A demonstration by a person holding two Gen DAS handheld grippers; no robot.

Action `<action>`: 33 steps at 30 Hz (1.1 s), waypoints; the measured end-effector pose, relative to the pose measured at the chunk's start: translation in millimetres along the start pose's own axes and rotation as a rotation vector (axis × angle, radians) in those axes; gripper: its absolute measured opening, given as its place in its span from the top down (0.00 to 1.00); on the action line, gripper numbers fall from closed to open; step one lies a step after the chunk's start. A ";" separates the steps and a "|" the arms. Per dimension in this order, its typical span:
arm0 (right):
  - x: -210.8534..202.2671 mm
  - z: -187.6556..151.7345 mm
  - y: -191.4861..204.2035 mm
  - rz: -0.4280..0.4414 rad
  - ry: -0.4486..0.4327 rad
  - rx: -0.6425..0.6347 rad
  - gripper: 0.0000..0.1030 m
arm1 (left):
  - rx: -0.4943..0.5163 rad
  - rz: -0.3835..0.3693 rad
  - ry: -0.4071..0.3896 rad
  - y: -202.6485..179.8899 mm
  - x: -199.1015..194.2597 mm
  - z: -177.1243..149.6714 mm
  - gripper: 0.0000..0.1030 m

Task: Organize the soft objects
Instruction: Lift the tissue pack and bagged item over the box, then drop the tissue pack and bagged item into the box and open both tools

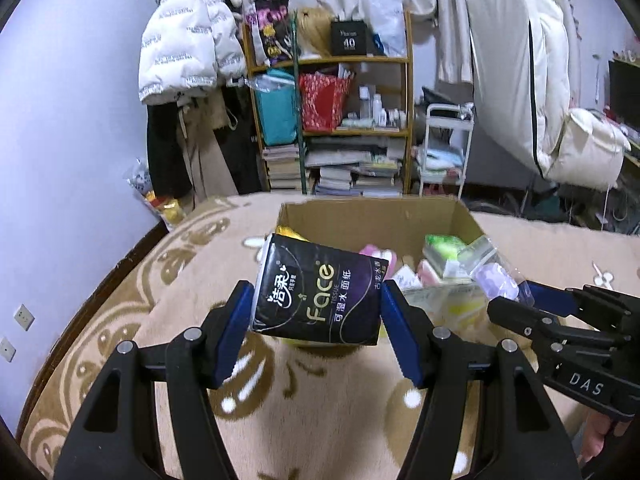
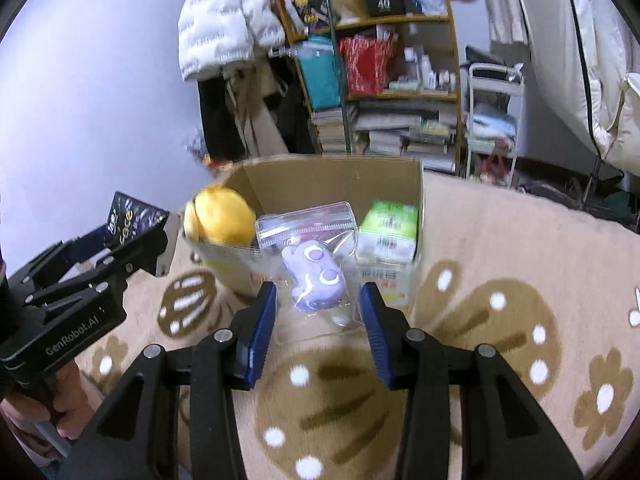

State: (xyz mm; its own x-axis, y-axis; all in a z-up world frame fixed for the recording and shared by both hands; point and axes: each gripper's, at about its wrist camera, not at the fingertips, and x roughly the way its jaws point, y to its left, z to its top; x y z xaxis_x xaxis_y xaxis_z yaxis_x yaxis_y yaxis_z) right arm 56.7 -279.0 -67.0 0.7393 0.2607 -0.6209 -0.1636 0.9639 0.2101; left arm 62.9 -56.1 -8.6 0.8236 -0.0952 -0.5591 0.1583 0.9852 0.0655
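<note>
Both tools loaded at the cardboard box (image 2: 332, 178): tissue pack on the left, bagged purple toy on the right.

The left tool (image 1: 316, 312) is closed onto a black "Face" tissue pack (image 1: 320, 292), its blue pads pressing the pack's two ends, and holds it raised just in front of the box's near-left corner. The right tool (image 2: 318, 320) grips a clear zip bag (image 2: 312, 236) with a purple plush toy (image 2: 316, 280) inside, its pads set against the bag's sides; the bag hangs at the box's near edge, its top reaching over the opening. Inside the box sit a yellow plush (image 2: 224, 216) at the left wall and a green-and-white tissue pack (image 2: 388, 230) at the right wall. The box stands on a beige patterned blanket (image 2: 500, 320).
</note>
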 end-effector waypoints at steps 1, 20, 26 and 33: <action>-1.4 4.1 -0.7 0.008 -0.022 0.000 0.56 | 0.002 0.000 -0.011 -0.2 0.3 1.6 0.39; 31.0 46.2 -11.9 -0.048 -0.130 -0.031 0.55 | 0.105 -0.064 -0.100 -28.4 45.3 45.5 0.38; 48.5 49.1 -22.6 -0.031 -0.104 -0.006 0.54 | 0.084 -0.075 -0.060 -24.2 66.1 45.3 0.38; 65.9 44.9 -35.8 0.044 -0.056 0.065 0.54 | 0.063 -0.086 -0.009 -19.6 84.3 41.9 0.30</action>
State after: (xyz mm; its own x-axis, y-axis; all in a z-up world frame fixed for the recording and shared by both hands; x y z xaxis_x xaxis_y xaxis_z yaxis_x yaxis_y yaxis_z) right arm 140.6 -298.7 -81.6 0.7676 0.2979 -0.5674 -0.1555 0.9455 0.2860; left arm 152.0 -89.4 -22.5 0.8105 -0.1802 -0.5573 0.2622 0.9625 0.0702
